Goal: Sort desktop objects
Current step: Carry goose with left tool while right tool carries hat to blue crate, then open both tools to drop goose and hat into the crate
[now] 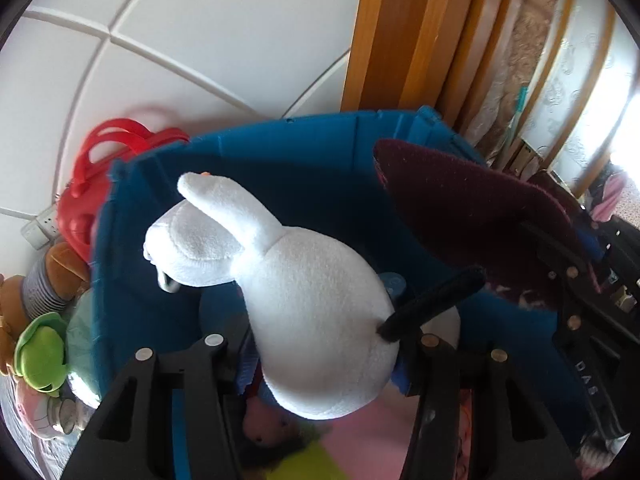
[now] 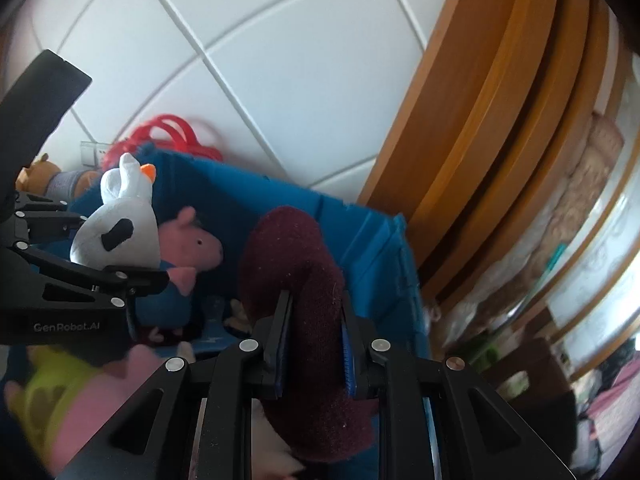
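The white plush goose with an orange beak (image 1: 312, 320) is clamped between the fingers of the left tool (image 1: 320, 364) and hangs above the open blue plastic bin (image 1: 256, 148). Its long neck points toward the far wall of the bin, and a black plush strip (image 1: 436, 300) projects from its body toward the right. The dark maroon knitted fabric item (image 2: 304, 300) is clamped between the blue-padded fingers of the right tool (image 2: 314, 360), also above the bin, to the right of the goose. Inside the bin lies a pink plush pig in blue clothing (image 2: 196, 248); in the right wrist view it shows just beside the goose. A red plastic handled container (image 1: 100, 168) stands behind the left corner of the bin against the white tiled wall (image 1: 180, 40). A green plush toy (image 1: 40, 356) lies outside the bin on its left. An orange-brown wooden frame (image 2: 480, 140) rises at the right of the bin.
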A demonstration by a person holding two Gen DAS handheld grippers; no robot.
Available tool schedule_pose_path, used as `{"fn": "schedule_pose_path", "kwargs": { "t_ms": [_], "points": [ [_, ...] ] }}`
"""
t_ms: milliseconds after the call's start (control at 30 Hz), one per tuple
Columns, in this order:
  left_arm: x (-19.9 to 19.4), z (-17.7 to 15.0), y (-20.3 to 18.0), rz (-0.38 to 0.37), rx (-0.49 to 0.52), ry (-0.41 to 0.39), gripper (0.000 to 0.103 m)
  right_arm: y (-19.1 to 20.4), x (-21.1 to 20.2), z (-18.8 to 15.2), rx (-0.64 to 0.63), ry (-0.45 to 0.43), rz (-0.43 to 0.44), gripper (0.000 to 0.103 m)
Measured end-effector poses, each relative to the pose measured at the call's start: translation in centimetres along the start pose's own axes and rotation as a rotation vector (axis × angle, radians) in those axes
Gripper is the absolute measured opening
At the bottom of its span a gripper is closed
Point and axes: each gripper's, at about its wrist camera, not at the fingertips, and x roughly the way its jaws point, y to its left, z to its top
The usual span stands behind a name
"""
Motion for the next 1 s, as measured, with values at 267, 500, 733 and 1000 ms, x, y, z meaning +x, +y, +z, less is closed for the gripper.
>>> {"fn": "schedule_pose_path", "kwargs": {
  "t_ms": [267, 500, 733, 1000],
  "points": [
    [4.3, -0.5, 0.2, 0.025, 0.018, 0.063, 0.055, -0.7, 5.2, -1.5, -0.015, 0.082, 0.028, 0.020],
    [5.3, -0.9, -0.1, 0.094, 0.054, 0.061, 0.093, -3.0, 7.5, -1.6, 0.077, 0.107, 0.068, 0.035],
    [4.9, -0.6, -0.4, 0.121, 0.050, 0.057, 0.093, -2.7, 7.5, -1.3, 0.084, 0.111, 0.071, 0.074],
    [2.8, -0.4, 0.1, 0.145, 0.040, 0.028, 0.093, -3.4, 7.6, -1.2, 0.085, 0.105, 0.036, 0.100]
  ]
}}
